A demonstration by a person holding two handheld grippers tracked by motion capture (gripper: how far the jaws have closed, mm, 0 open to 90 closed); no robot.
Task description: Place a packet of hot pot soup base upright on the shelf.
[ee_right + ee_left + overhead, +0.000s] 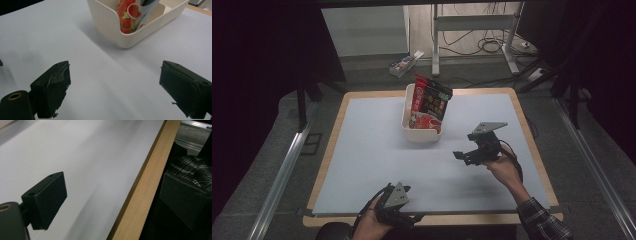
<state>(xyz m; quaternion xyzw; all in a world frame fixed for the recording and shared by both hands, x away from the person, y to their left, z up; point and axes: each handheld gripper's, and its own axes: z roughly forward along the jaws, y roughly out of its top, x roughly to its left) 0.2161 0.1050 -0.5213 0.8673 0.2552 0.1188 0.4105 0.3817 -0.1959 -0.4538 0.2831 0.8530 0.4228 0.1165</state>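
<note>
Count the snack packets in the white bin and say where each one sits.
1 that I can make out: a red and black snack packet stands tilted in the white bin, sticking out above its rim. Others may lie hidden behind it.

The print on the snack packet (430, 102) standing in the white tub (408, 116) is too small to read in the high view, and the tub's wall hides the packet's lower end. In the right gripper view the top edge cuts off the packet (132, 15) and the tub's far rim (172, 10). The small box (404, 63) on the floor beyond the tub is too small to identify. The left gripper (396, 202), nearer than the tub at the counter's (362, 150) front edge, has its jaws hidden under its plate and hand.
</note>
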